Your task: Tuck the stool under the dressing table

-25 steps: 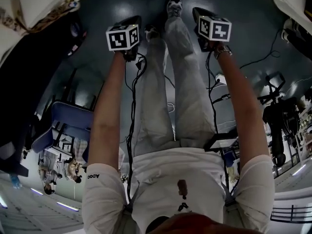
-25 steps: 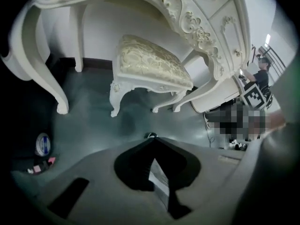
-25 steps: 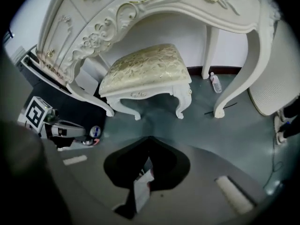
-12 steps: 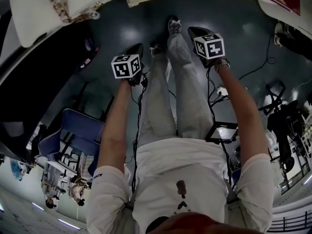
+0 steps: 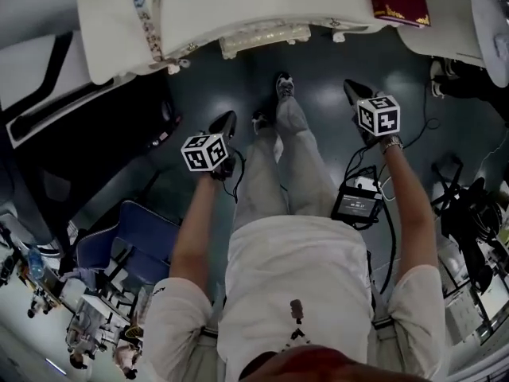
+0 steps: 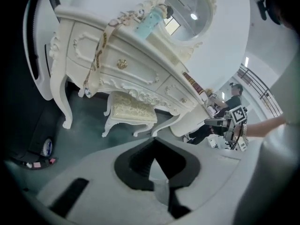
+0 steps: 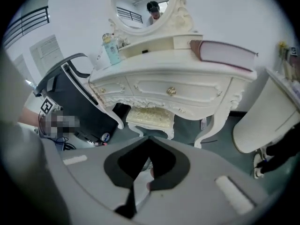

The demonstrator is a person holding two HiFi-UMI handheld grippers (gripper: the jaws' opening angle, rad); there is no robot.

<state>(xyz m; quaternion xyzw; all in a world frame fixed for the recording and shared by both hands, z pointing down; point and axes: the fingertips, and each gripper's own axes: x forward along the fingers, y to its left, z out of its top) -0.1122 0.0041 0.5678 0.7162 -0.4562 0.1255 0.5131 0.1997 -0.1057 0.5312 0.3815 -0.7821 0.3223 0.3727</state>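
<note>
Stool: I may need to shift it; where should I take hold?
Probably grip the stool by its near seat rim, from the front: its back sits under the dressing table, so only that edge and the front legs are exposed.

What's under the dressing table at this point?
The cream stool stands under the dressing table, between its legs. The table's front covers the stool's rear, so its depth is unclear.

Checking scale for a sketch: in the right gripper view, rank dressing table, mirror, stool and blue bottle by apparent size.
1. dressing table
2. mirror and stool: too close to rank, stool partly hidden
3. blue bottle, smallest
</note>
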